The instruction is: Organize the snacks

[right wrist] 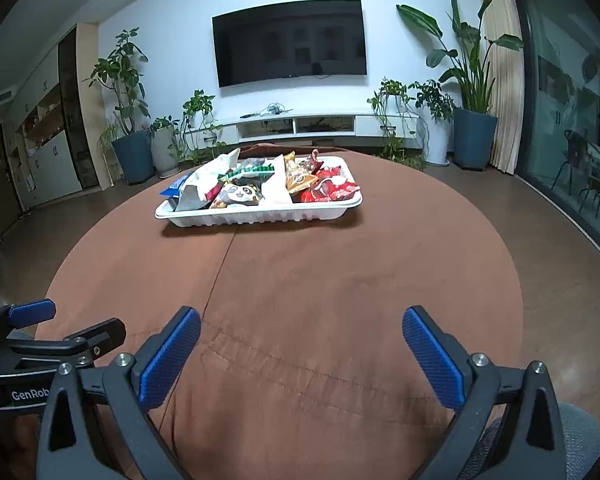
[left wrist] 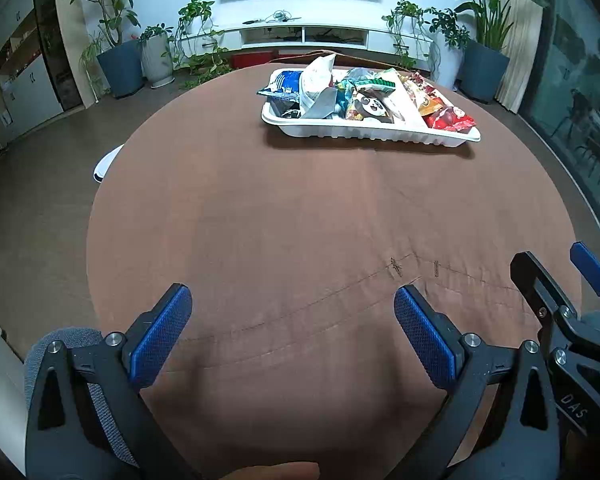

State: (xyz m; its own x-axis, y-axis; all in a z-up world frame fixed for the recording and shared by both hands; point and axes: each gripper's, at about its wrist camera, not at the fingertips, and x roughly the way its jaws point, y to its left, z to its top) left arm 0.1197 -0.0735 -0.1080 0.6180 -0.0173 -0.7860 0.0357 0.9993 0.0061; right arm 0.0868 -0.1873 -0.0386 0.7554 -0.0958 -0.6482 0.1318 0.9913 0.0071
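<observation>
Left wrist view shows 1 white tray (left wrist: pixel 364 133) piled with snack packets, well ahead of the left gripper (left wrist: pixel 292 312) and a little to its right, on 1 round brown table (left wrist: pixel 260 220). I can pick out a blue packet (left wrist: pixel 285 83) at the tray's left end, a white bag (left wrist: pixel 314 80) beside it, 1 panda packet (left wrist: pixel 370 107) in the middle and a red packet (left wrist: pixel 452 118) at the right end; the rest overlap too much to count.

The left gripper has its 2 blue-padded fingers (left wrist: pixel 162 334) spread wide, holding nothing and touching nothing, low over the near edge of the table. The right gripper (left wrist: pixel 560 280) shows just beside it at the right edge of this view.

Right wrist view has the right gripper (right wrist: pixel 302 344) equally wide apart and empty, fingers (right wrist: pixel 434 362) pointing straight at the tray (right wrist: pixel 260 216), which lies well ahead and slightly left. The left gripper (right wrist: pixel 68 322) sits just to its left, level with it. Both face the tray side by side. A fingertip (left wrist: pixel 276 471) shows at the bottom of the left view.
</observation>
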